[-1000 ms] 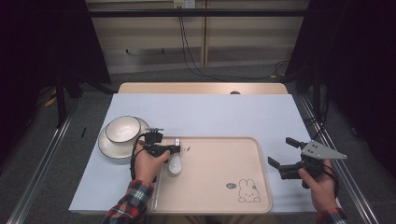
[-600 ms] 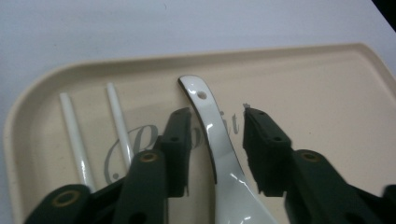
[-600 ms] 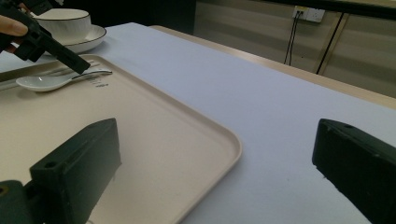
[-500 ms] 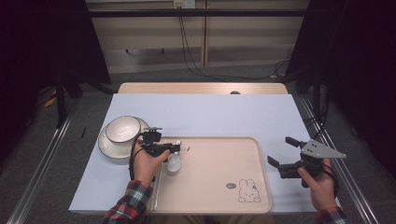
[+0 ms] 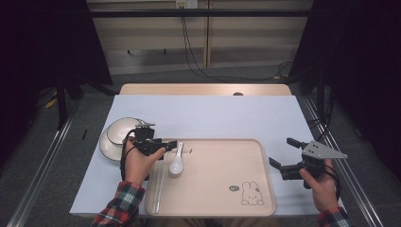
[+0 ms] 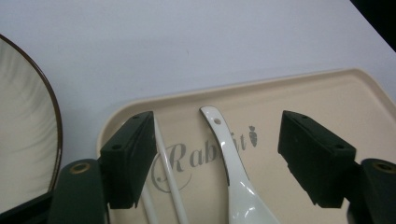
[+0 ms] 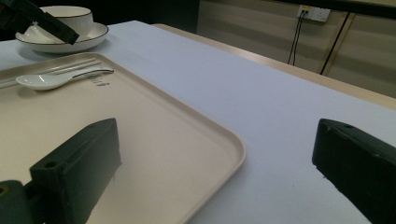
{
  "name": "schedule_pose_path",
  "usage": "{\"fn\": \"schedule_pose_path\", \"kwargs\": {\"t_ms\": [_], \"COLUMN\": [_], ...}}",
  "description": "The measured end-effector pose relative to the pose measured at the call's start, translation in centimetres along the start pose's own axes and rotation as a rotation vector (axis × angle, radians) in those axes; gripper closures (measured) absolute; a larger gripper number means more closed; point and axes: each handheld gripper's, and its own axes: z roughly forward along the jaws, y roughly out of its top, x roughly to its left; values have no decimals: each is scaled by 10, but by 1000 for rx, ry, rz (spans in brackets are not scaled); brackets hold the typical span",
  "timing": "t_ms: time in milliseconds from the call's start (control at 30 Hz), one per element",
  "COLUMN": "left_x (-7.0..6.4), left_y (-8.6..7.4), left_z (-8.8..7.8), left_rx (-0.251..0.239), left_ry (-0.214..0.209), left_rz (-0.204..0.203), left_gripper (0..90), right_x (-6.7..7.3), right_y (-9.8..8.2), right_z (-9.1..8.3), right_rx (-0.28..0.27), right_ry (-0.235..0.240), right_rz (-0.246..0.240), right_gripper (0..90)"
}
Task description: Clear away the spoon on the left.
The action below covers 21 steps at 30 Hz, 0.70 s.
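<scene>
Dark room, cables hanging down the far wall, wooden table (image 5: 203,89) covered by a pale blue-white sheet (image 5: 203,116). Beige tray (image 5: 222,175) sits on the near middle of the sheet, "Rabbit" lettering at its far-left corner, small rabbit print near its right near corner. White ceramic spoon (image 5: 177,161) lies flat on the tray's left part, bowl end nearer the person, handle pointing far. White chopsticks (image 5: 160,189) lie just left of the spoon along the tray's left edge, running near to far. Left gripper (image 5: 171,144) hovers above the tray's far-left corner, over the spoon handle; its jaws have just been opening and now stand wide apart, released, nothing pressed. In the left gripper view the spoon (image 6: 233,177) lies on the tray between the two jaws, touching neither, and the chopsticks (image 6: 166,172) run just beside the left jaw. White bowl (image 5: 124,133) with dark rim sits on a plate (image 5: 108,147) left of the tray, just behind the left hand (image 5: 139,161). Right gripper (image 5: 285,155) is held off the tray's right edge, jaws spread, empty, well apart from the spoon.
</scene>
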Motion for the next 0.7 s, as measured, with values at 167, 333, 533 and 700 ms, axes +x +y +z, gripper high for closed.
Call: {"fn": "schedule_pose_path", "kwargs": {"t_ms": [167,333,533,700], "left_x": [-1,0,3,8], "left_y": [8,13,17,20], "left_z": [-7,-11,-18,-26], "left_rx": [1,5,-4,-2], "left_ry": [7,18,30,39], "left_rz": [28,40,42,56], "left_gripper": [230,201,187,180], "right_x": [0,0,-1,0], "right_y": [-1,0,0,0], "right_z": [1,2,3,6], "right_rx": [5,0,-3,2], "right_ry": [3,3,-1,4], "right_rz": [-3,9,4,7], "right_gripper": [4,4,4,4]}}
